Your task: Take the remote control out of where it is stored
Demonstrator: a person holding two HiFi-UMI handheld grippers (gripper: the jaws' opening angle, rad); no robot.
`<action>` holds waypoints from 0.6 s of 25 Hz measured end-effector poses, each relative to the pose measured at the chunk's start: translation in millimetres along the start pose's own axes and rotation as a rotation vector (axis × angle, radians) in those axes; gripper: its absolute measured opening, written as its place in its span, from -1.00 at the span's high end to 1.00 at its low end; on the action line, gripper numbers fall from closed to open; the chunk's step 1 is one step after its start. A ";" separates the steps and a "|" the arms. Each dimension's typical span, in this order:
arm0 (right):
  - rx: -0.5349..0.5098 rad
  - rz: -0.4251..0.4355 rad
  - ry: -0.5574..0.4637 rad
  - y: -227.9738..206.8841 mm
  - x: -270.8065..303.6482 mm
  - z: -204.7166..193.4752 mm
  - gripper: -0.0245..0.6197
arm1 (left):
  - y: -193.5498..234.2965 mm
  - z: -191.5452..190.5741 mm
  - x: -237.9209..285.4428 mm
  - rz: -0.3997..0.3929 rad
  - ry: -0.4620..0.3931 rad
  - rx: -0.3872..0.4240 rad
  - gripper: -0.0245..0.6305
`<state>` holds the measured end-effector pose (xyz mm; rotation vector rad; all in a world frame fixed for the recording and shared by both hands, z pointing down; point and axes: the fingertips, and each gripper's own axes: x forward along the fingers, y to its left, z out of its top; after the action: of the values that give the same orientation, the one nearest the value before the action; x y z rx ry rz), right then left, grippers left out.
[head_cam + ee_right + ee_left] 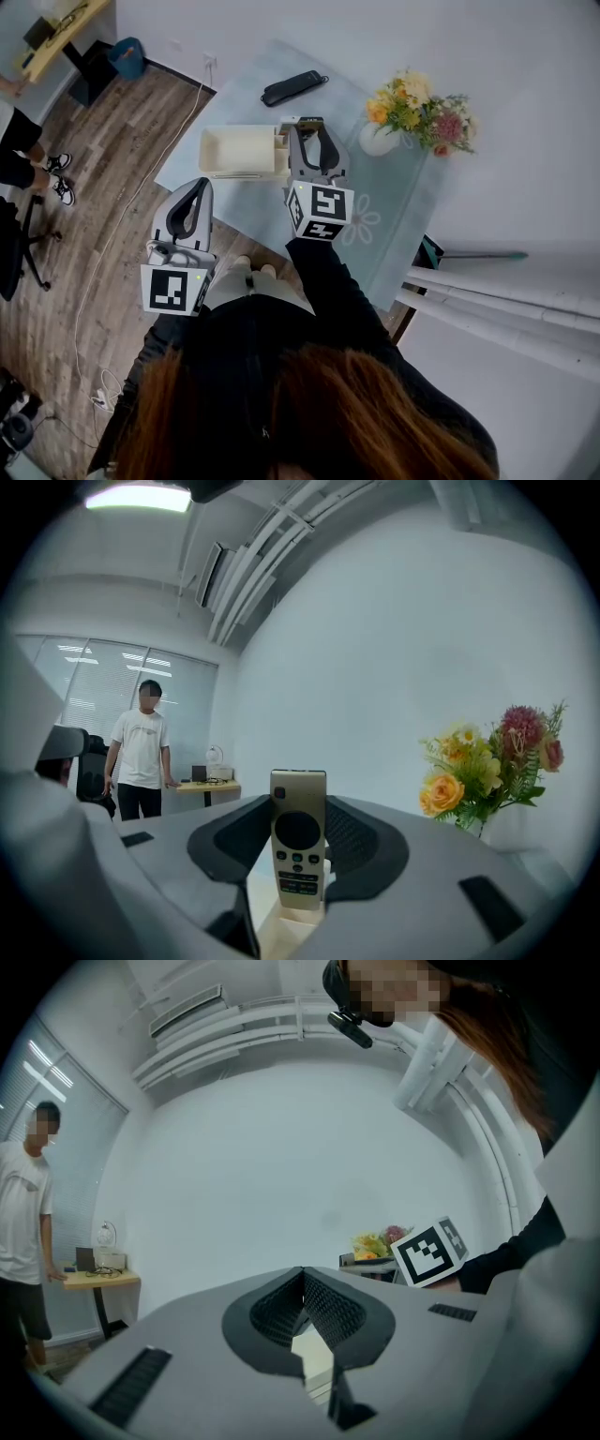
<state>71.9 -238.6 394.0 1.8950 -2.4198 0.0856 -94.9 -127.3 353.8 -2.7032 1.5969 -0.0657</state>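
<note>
A gold remote control (298,841) with a round black pad and small buttons stands upright between the pads of my right gripper (300,855), which is shut on it. In the head view this gripper (307,131) holds the remote (302,121) above the right end of a white open storage box (239,152) on the table. The box's pale inside (281,937) shows just below the remote. My left gripper (200,186) hangs off the table's near edge, left of the box. Its fingertips (302,1279) meet, shut with nothing held.
The table carries a pale blue-green cloth (403,202). A black oblong device (292,87) lies at the far side. A white vase of flowers (412,117) stands to the right of my right gripper. A person (141,752) stands by a small desk across the room.
</note>
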 end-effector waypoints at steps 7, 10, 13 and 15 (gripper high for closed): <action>-0.006 0.017 -0.030 0.9 -21.8 15.0 0.34 | -2.7 -0.1 2.7 -0.005 -0.004 0.003 0.91; -0.008 0.022 -0.037 0.1 -32.8 19.1 0.34 | -3.5 -0.2 3.0 -0.006 -0.006 0.004 0.91; -0.020 0.026 -0.036 -0.8 -43.8 20.2 0.34 | -5.0 -0.3 2.7 -0.008 0.001 0.004 0.91; -0.028 0.024 -0.032 -2.3 -50.7 20.4 0.34 | -5.7 0.6 3.0 -0.009 -0.003 0.003 0.91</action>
<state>85.9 -191.9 369.3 1.8702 -2.4510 0.0227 -88.4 -127.2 353.4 -2.7068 1.5827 -0.0634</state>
